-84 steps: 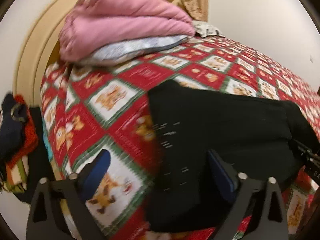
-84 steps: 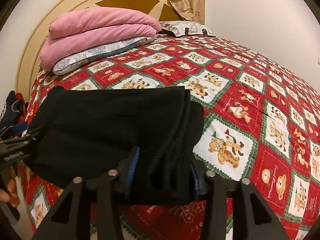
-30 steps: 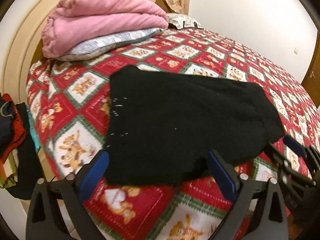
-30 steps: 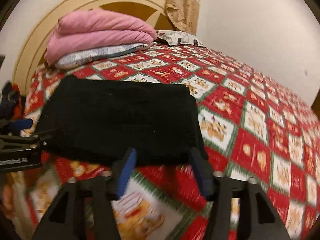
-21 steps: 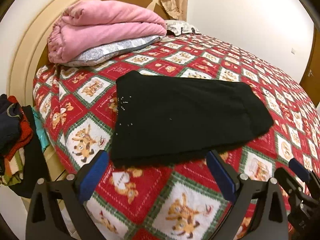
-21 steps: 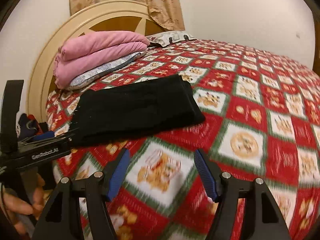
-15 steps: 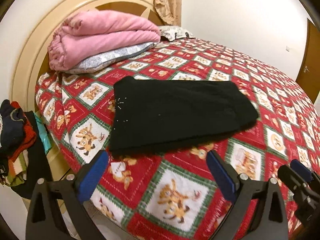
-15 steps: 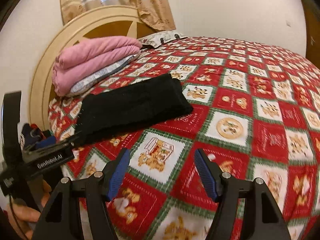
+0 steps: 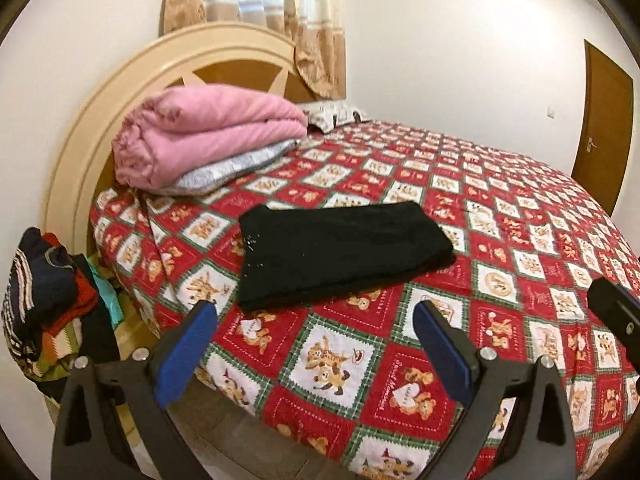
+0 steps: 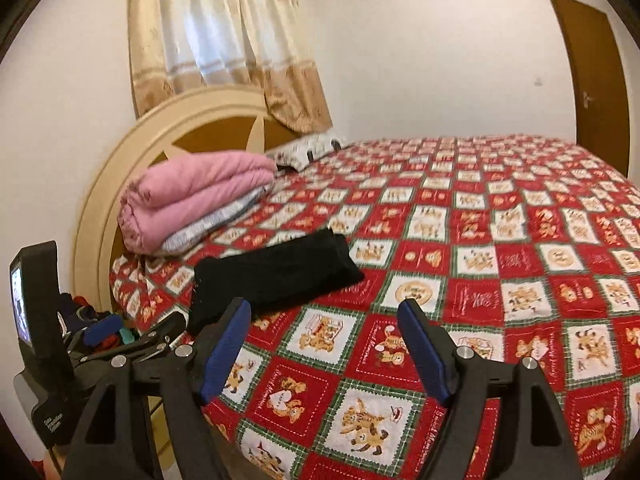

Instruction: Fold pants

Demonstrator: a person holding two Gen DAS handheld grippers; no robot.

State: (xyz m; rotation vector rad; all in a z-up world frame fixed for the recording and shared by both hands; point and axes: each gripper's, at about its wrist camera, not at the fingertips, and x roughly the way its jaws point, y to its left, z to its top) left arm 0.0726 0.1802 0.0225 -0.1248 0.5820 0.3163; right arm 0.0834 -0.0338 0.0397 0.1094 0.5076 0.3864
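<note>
We find the black pants (image 9: pixel 340 254) folded into a flat rectangle on the bed (image 9: pixel 520 240), at eleven o'clock from our left tongs (image 9: pixel 316 344) and right tongs (image 10: pixel 324 344), both released and empty; little seems left.

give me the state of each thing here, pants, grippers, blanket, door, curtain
black pants: folded into a flat rectangle, lying on the bedspread, nothing touching them
left gripper: open, empty, apart from the pants
right gripper: open, empty, jaws just opened wider
pink blanket: folded, stacked on a grey pillow by the headboard
door: shut
curtain: drawn across the window
</note>
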